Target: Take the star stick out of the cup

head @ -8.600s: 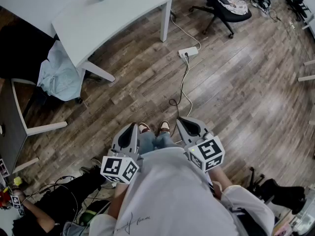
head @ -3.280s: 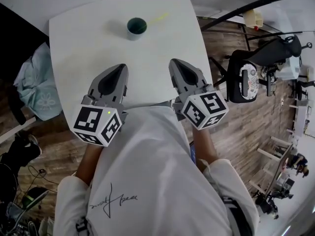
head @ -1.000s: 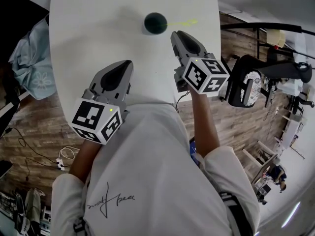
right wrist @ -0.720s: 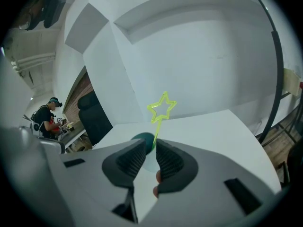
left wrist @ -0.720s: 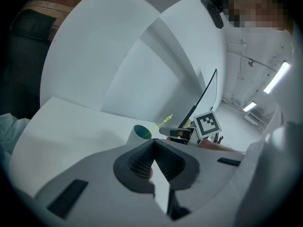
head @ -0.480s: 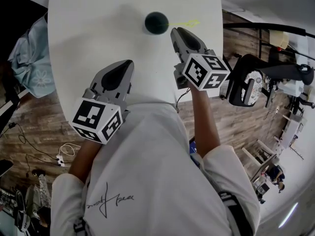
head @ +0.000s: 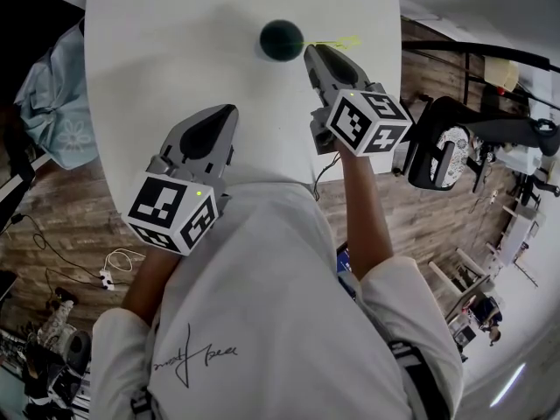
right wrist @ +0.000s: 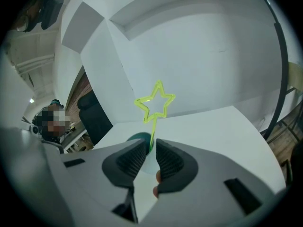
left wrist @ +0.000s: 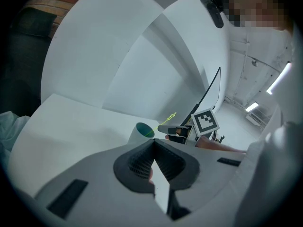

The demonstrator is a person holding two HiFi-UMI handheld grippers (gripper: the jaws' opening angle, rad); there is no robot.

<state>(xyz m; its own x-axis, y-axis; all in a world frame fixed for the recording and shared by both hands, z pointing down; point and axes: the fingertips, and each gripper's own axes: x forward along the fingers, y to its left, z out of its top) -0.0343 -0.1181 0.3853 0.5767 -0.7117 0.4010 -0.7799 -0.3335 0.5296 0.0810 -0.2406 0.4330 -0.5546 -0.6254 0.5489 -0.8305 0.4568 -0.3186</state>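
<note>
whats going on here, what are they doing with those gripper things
A person holds a gripper in each hand over a white table. The right gripper is at the teal cup, its jaws slightly apart with the stem of the yellow-green star stick lined up in the gap, not clamped. The stick stands in the cup. The left gripper is shut and empty, nearer the person.
</note>
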